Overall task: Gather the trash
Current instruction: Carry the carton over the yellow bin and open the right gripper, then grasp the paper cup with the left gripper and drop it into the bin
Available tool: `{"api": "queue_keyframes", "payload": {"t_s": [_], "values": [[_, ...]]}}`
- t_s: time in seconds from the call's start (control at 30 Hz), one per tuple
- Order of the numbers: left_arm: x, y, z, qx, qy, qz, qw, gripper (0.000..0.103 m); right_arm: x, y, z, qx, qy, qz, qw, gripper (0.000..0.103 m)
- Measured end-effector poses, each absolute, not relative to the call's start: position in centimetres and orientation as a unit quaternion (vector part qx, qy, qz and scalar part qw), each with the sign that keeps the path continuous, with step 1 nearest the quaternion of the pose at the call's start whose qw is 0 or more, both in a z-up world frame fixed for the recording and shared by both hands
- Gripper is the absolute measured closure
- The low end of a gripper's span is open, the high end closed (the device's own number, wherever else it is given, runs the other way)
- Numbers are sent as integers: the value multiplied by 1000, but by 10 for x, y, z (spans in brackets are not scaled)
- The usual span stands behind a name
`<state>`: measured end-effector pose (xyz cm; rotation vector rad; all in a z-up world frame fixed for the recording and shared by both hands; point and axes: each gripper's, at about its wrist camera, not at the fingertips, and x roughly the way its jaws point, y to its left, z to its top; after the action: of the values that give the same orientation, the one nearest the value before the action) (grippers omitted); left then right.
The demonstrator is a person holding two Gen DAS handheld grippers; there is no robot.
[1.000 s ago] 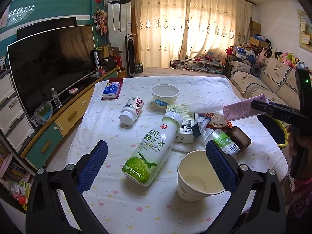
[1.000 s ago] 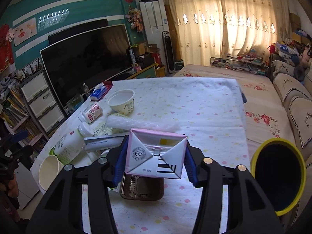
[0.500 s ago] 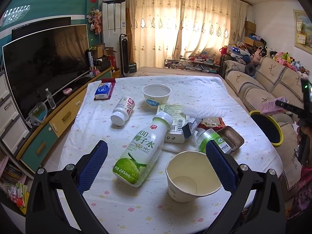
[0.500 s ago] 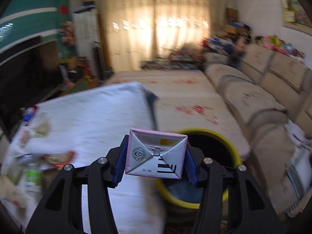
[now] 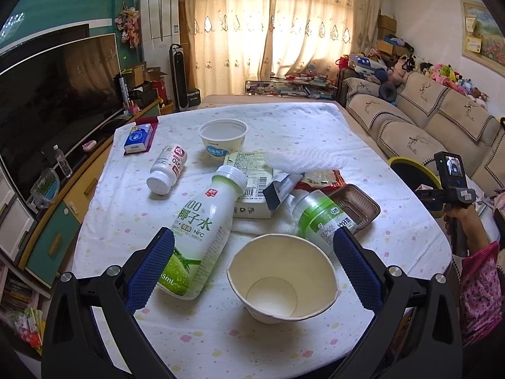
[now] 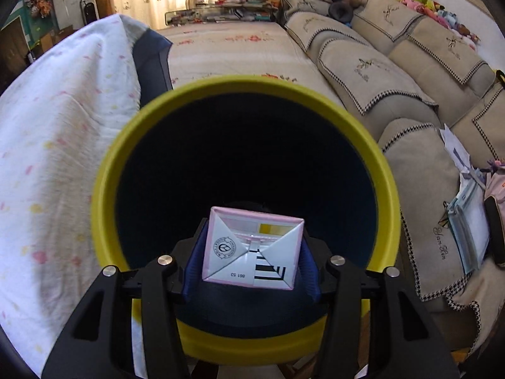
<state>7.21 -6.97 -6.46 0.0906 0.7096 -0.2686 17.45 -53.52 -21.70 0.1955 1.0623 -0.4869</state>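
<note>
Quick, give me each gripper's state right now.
Left gripper: open, holding nothing, above the paper cup.
Right gripper: closed on the pink carton, over the yellow-rimmed bin.

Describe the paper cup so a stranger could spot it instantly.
On the flower-print tablecloth, look at the near edge, between the open left tongs. The paper cup lies tipped there, mouth up: plain cream, empty, unlike the printed coconut-water bottle beside it.
</note>
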Motion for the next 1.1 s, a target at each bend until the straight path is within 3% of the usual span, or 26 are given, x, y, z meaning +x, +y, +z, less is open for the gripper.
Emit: {"api": "queue_keyframes", "payload": {"t_s": [0.27,0.37,0.43,0.67,0.83,1.1], "values": [[81,-68,-71,35,363,-148,919,9,169,-534,-210,91,485,-232,838,47],[80,-68,-72,42,368,-150,917,23,167,-532,-206,91,481,-229,841,45],[81,-66,-72,46,374,-152,914,38,165,-531,-203,91,479,-228,843,45],[83,-65,-82,58,405,-166,897,63,164,-527,-197,90,475,-223,846,43],[87,-67,-93,67,428,-172,884,90,162,-526,-193,89,472,-222,849,43],[83,-81,-74,84,407,-204,886,94,150,-527,-182,94,457,-222,856,43]]}}
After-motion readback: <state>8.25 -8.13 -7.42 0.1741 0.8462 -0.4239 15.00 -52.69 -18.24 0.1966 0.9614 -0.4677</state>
